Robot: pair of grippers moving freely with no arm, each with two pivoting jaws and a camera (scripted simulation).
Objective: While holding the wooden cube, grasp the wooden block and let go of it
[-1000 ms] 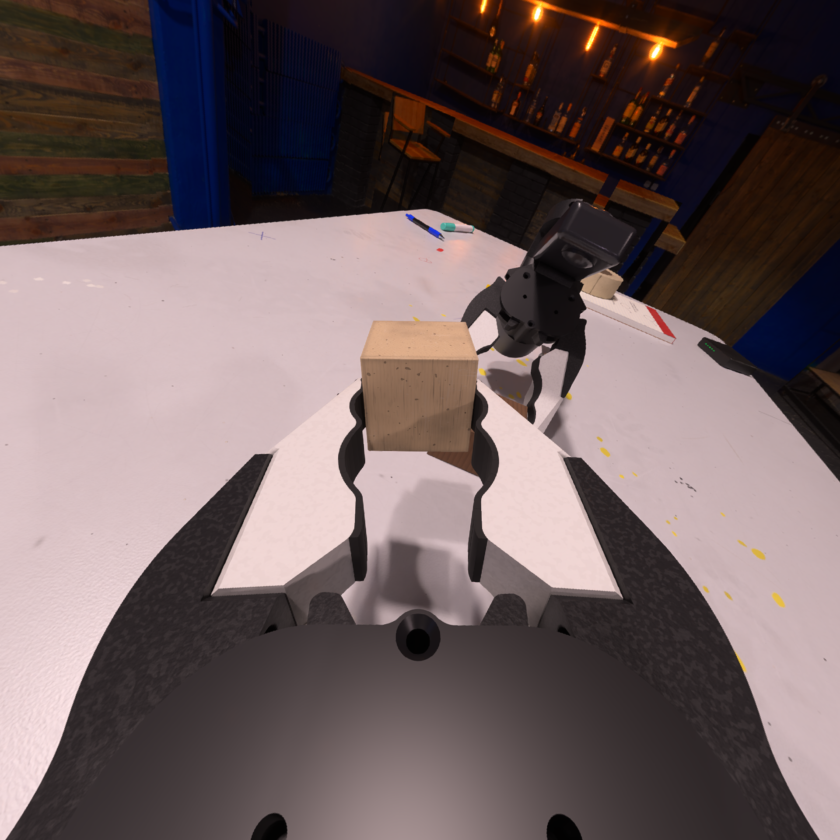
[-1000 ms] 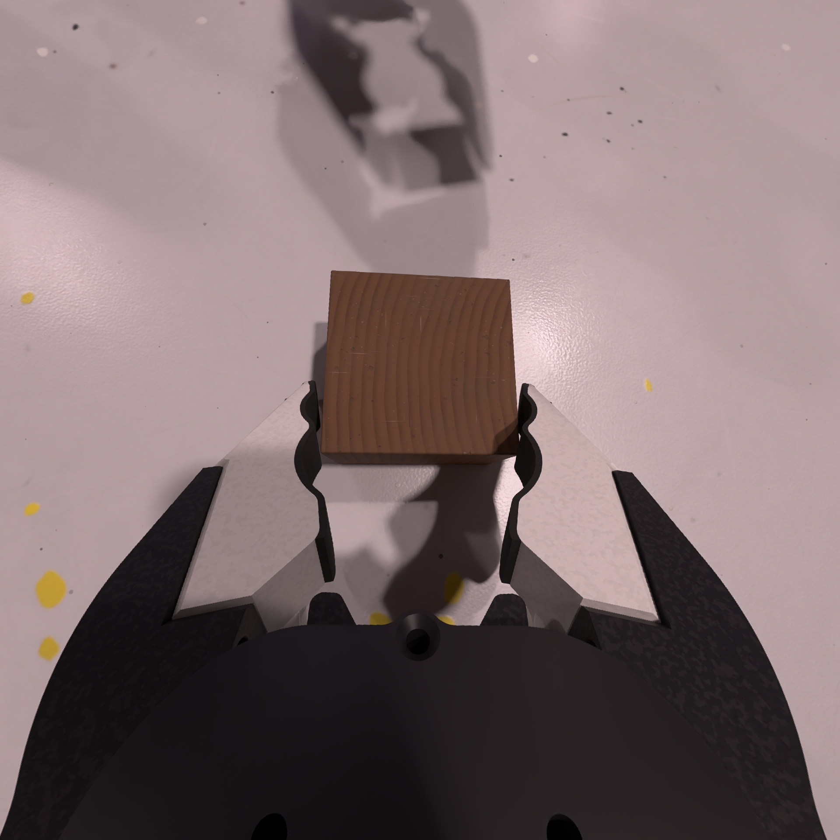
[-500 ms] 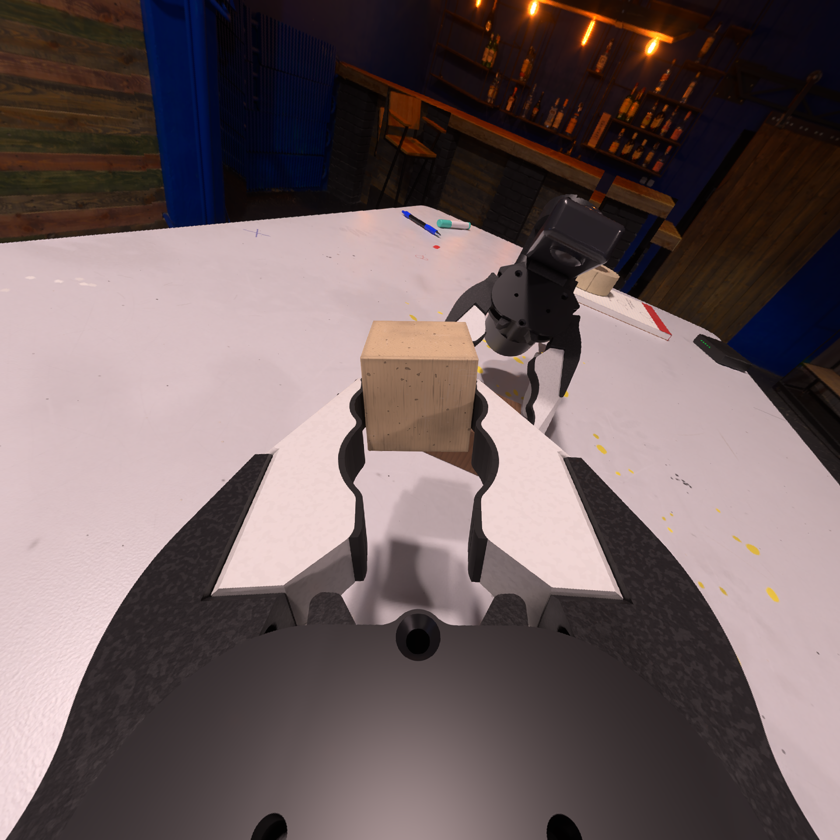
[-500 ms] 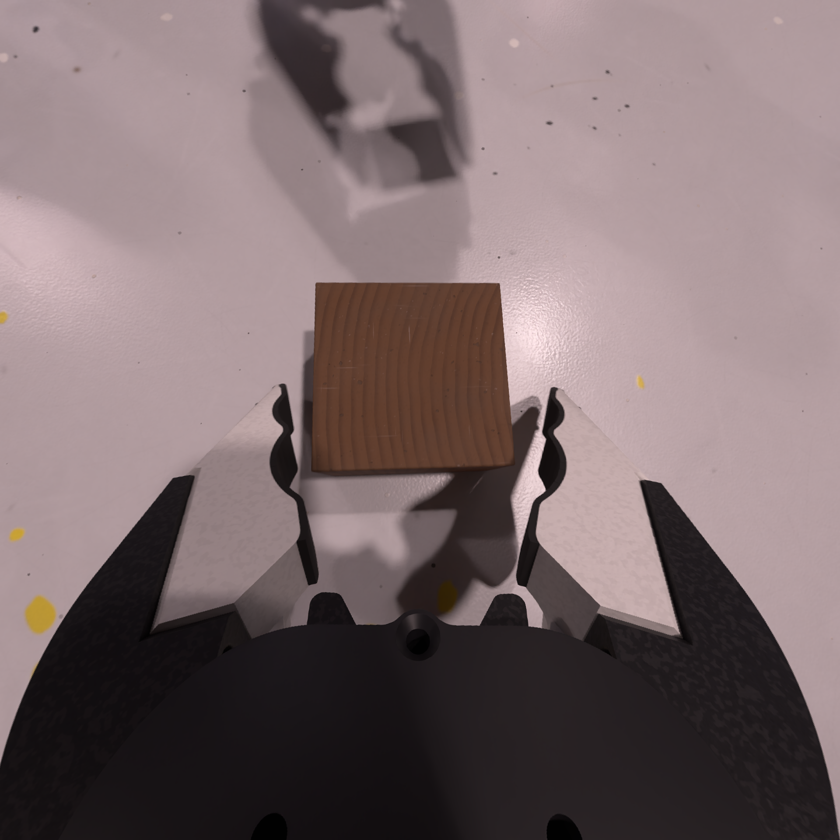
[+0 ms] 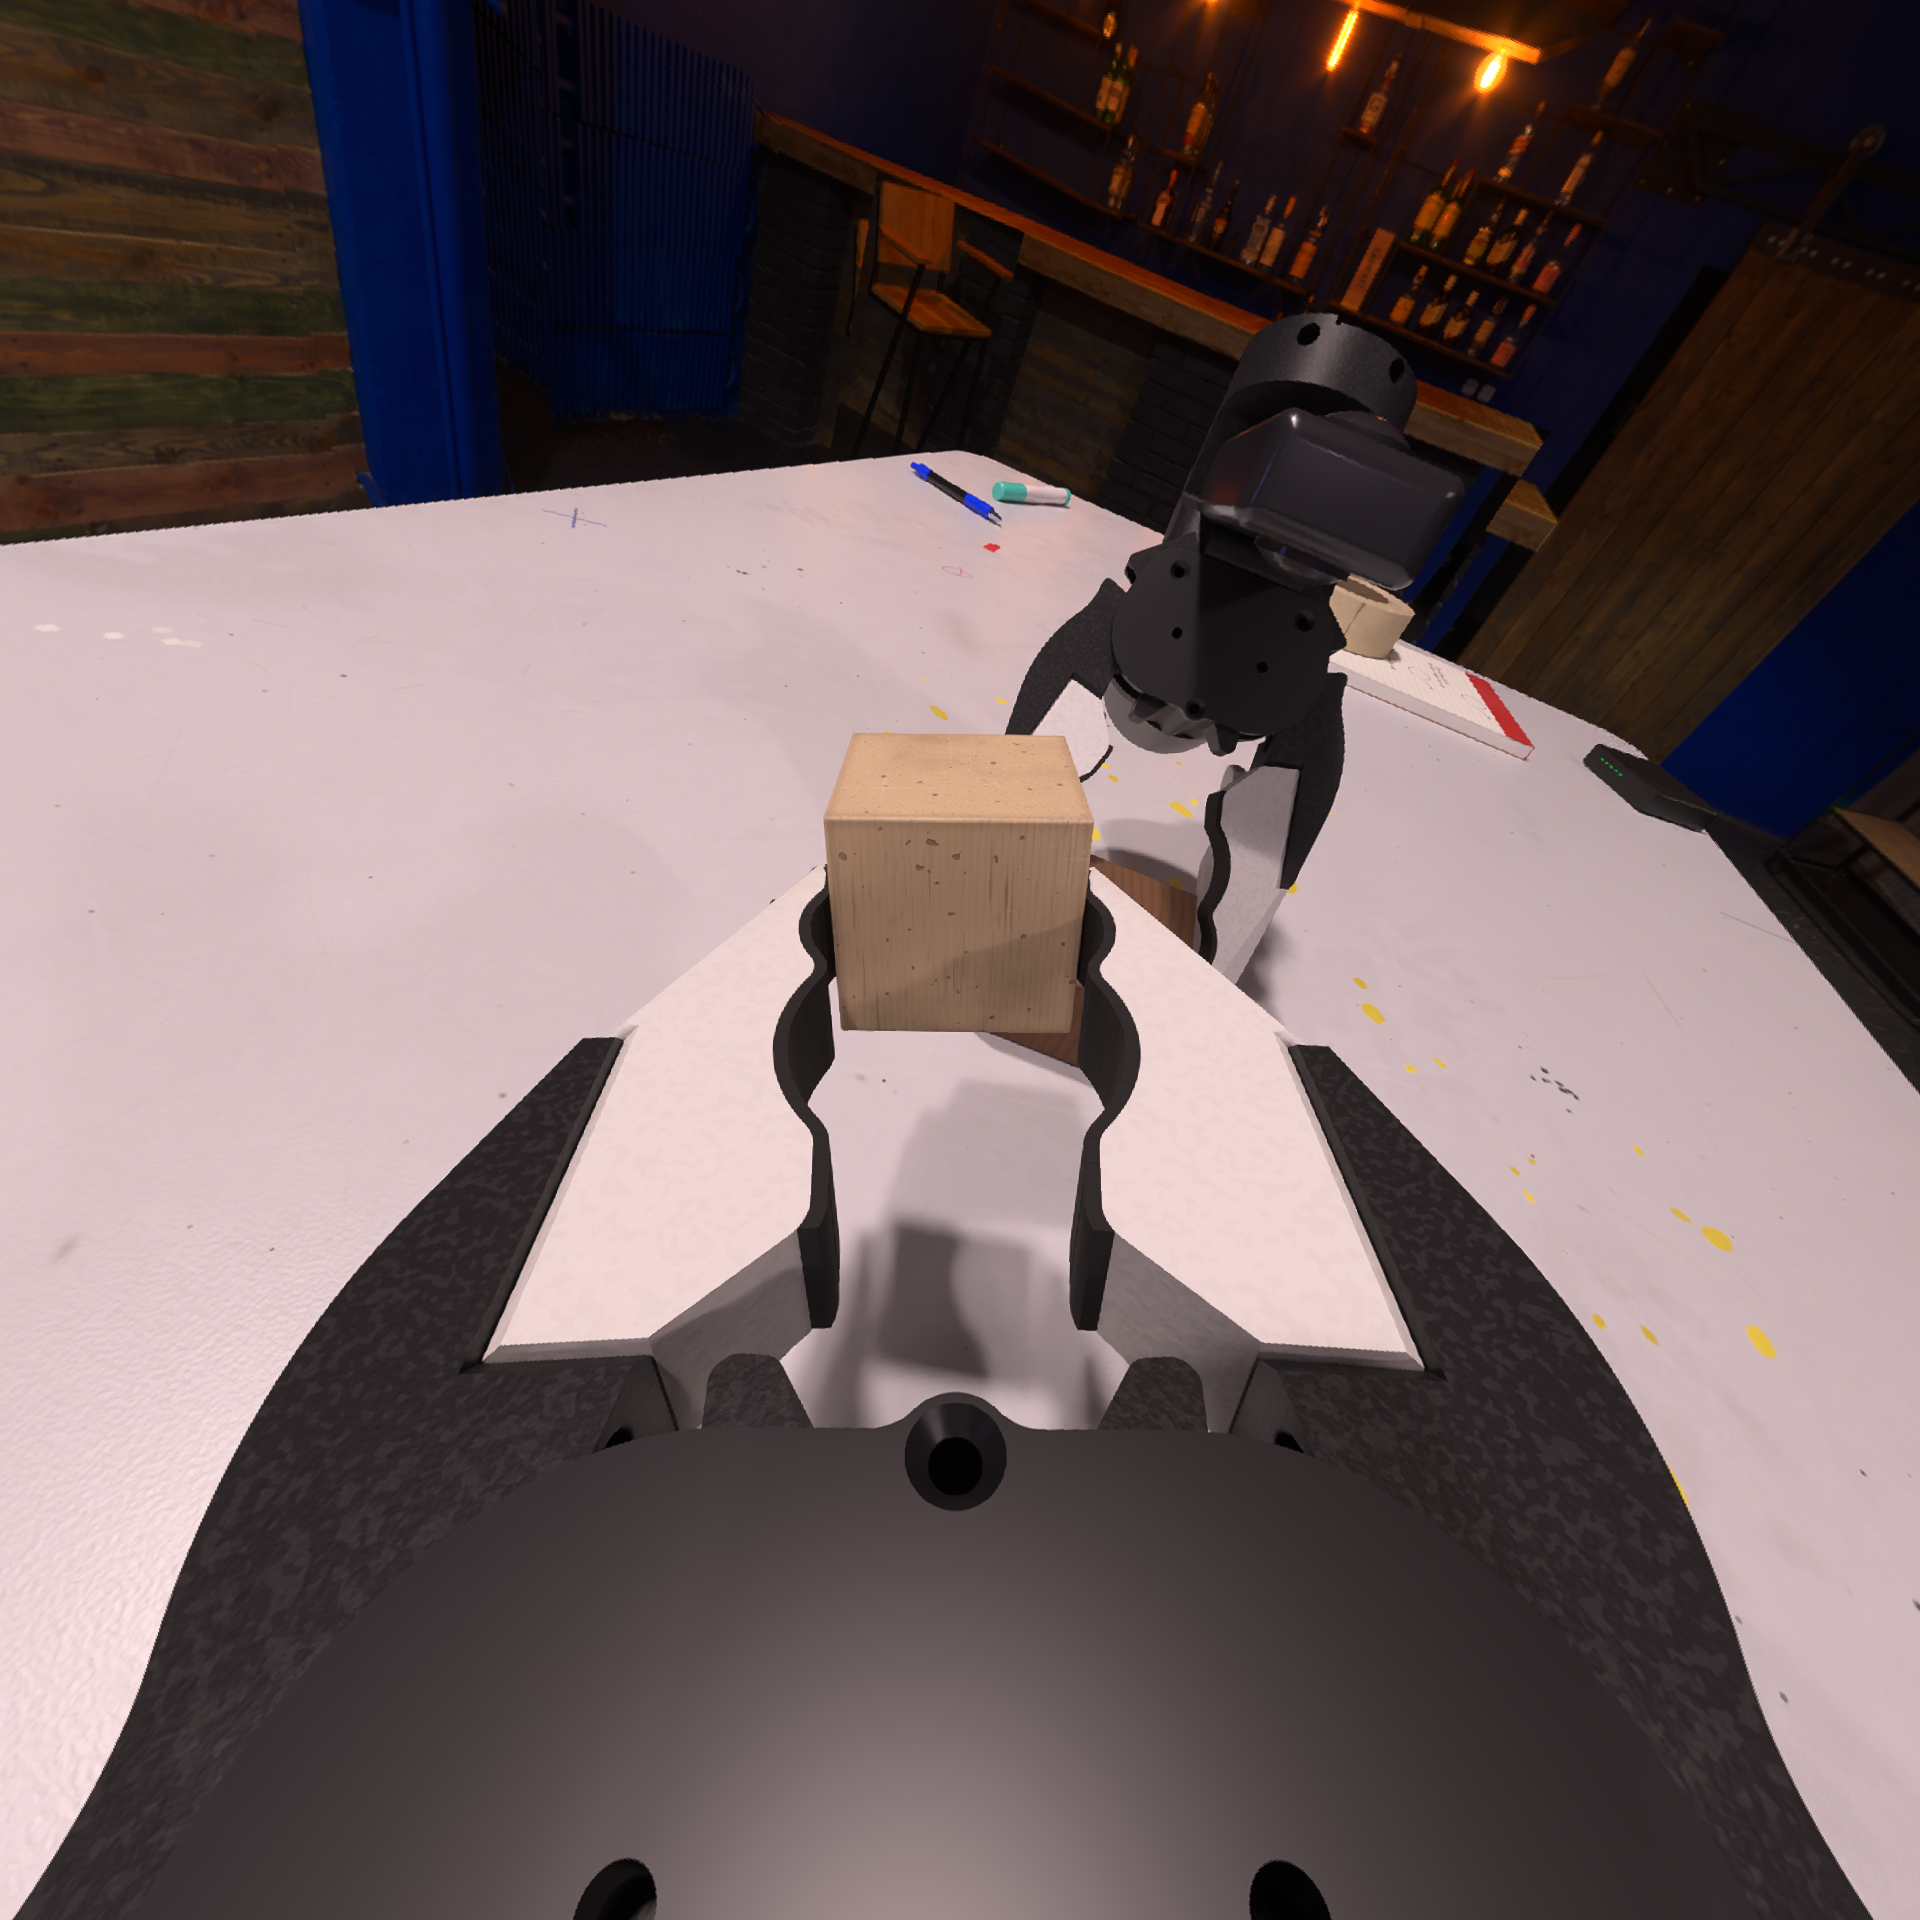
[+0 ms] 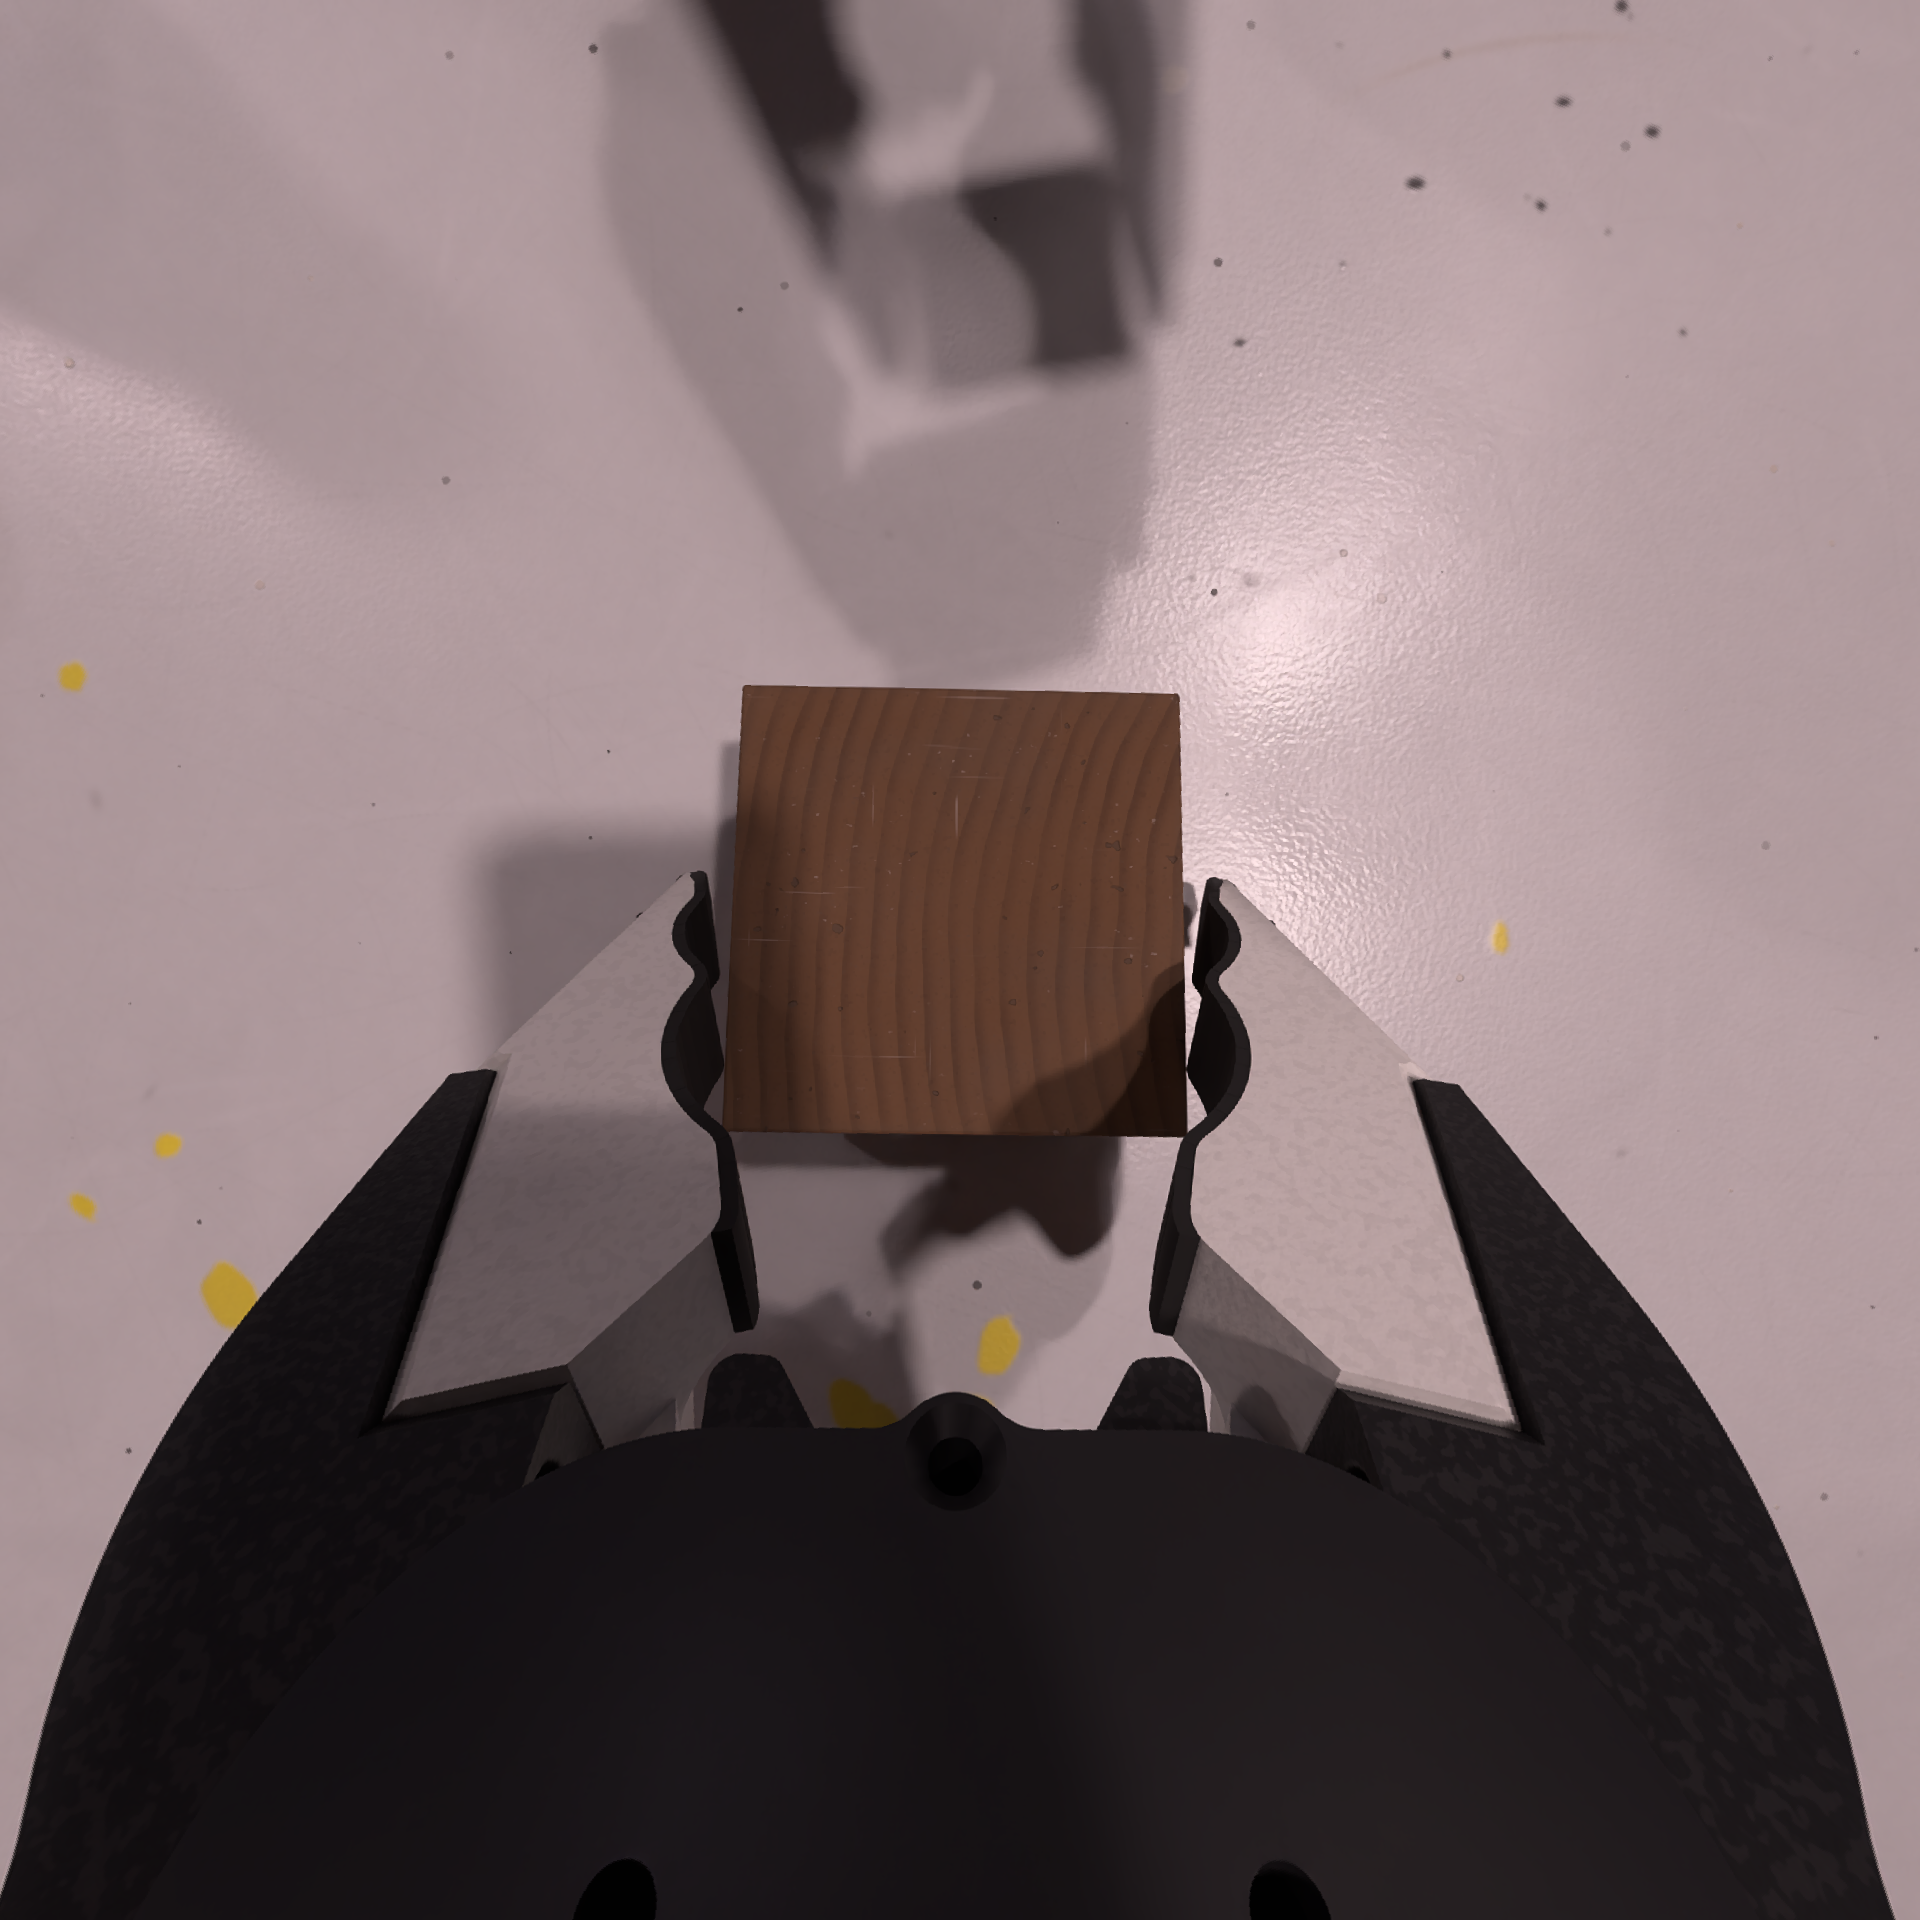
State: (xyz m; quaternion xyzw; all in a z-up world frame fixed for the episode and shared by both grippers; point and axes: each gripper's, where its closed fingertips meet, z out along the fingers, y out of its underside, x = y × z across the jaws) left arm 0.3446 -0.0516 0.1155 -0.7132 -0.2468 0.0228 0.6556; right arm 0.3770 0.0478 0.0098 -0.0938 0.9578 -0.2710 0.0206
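My left gripper (image 5: 956, 914) is shut on a light wooden cube (image 5: 956, 873) and holds it above the white table (image 5: 416, 831). My right gripper (image 6: 954, 894) points down at the table, with its pads against both sides of a dark brown wooden block (image 6: 956, 914). The block's shadow lies apart to its left, so it seems slightly raised. In the left wrist view the right gripper (image 5: 1148, 904) is just behind the cube. Only slivers of the block (image 5: 1039, 1042) show past the cube there.
A blue pen (image 5: 956, 494) and a teal marker (image 5: 1029, 494) lie at the table's far edge. A notepad with a red edge (image 5: 1444, 696), a pale ring-shaped object (image 5: 1371, 618) and a black device (image 5: 1647, 779) sit at the far right.
My right gripper was closed around the block, opened wide half a second ago, and has now closed on it again. It looms larger in the left wrist view. The left gripper kept the cube.
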